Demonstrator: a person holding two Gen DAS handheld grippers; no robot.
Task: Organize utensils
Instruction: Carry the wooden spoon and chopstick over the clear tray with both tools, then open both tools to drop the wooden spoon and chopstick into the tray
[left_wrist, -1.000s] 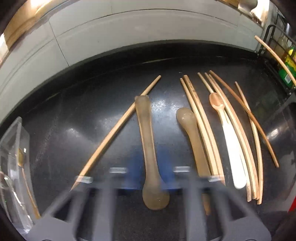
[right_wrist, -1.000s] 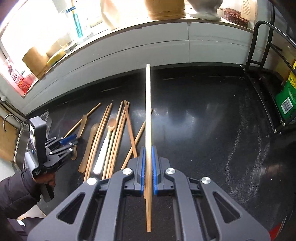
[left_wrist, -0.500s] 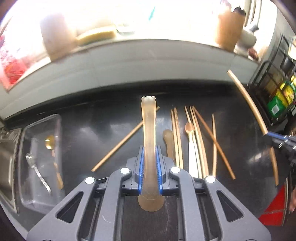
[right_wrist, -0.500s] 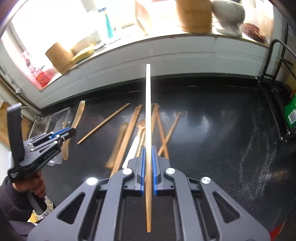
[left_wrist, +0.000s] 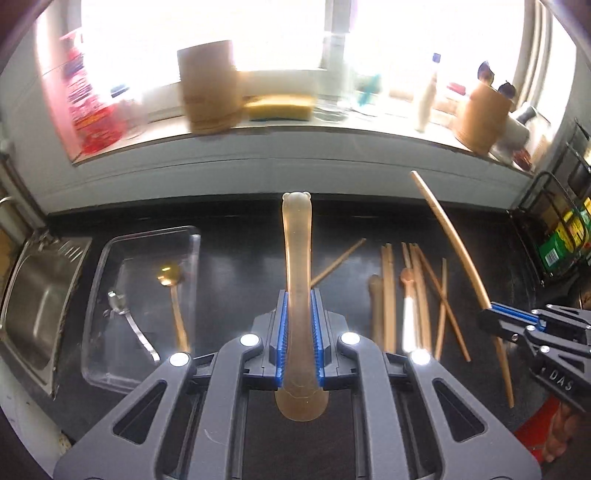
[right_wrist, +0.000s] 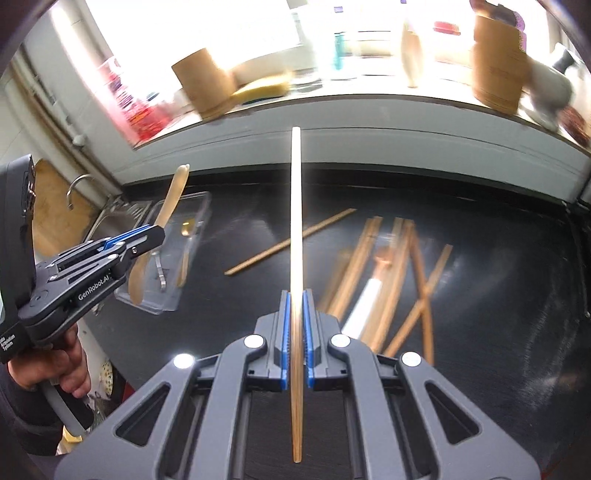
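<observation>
My left gripper (left_wrist: 298, 295) is shut on a translucent tan spoon (left_wrist: 297, 251), held above the black counter with its bear-shaped handle end pointing away. My right gripper (right_wrist: 296, 295) is shut on one long wooden chopstick (right_wrist: 296, 221), also in the air. The left wrist view shows the right gripper (left_wrist: 491, 319) at the right edge with its chopstick (left_wrist: 450, 236). The right wrist view shows the left gripper (right_wrist: 147, 236) and spoon (right_wrist: 173, 195) over a clear tray (right_wrist: 201, 210). Several chopsticks (left_wrist: 417, 291) and spoons lie loose on the counter.
The clear tray (left_wrist: 147, 232) at left holds a gold spoon (left_wrist: 170, 275) and a silver spoon (left_wrist: 118, 301). A steel sink (left_wrist: 33, 302) lies beyond it. A wire rack (left_wrist: 554, 236) stands at right. Wooden holders (left_wrist: 208, 88) sit on the windowsill.
The left gripper closed on the translucent spoon and lifted it off the counter. The right gripper rose and moved left with its chopstick. The tray and windowsill have come into view.
</observation>
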